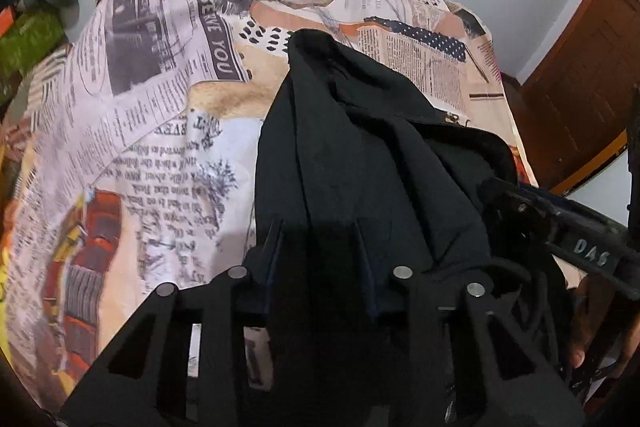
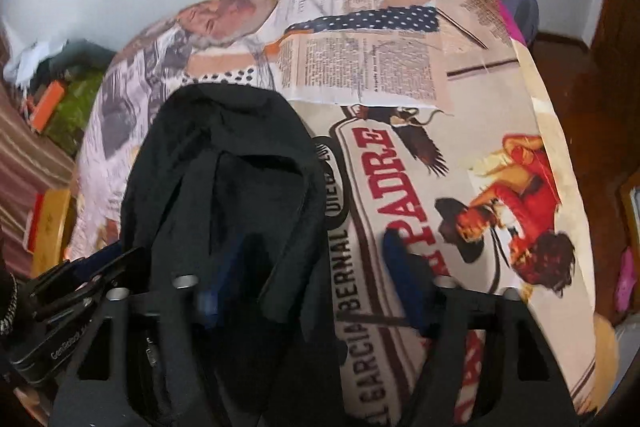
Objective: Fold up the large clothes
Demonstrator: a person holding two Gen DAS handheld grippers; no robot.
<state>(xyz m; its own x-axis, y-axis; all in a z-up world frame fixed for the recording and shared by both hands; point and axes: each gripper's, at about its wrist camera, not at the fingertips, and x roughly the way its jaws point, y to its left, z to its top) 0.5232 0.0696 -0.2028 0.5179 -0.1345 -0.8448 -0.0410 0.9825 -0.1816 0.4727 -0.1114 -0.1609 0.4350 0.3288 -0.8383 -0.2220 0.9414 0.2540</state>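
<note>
Over the newspaper-print cloth that covers the table, your black garment lies in a long bunched ridge, running away from both grippers toward the far edge. Your left gripper has its two fingers standing apart with dark fabric lying between and over them; from this view you cannot tell for sure whether they actually bite the cloth, so check by feel before you lift. Your right gripper is spread wide, its left finger buried in the garment's near end and its right finger out over bare tablecloth (nothing is pinched there).

To do this step well, I would bring the right gripper's jaws together on a single near edge or hem rather than on the heaped middle, since a thick bundle is likely to slip or drag unevenly. Match that hold with the left one on the same edge, well apart, then draw the fabric flat before folding. Keep the printed cloth underneath from being caught in the pinch.
</note>
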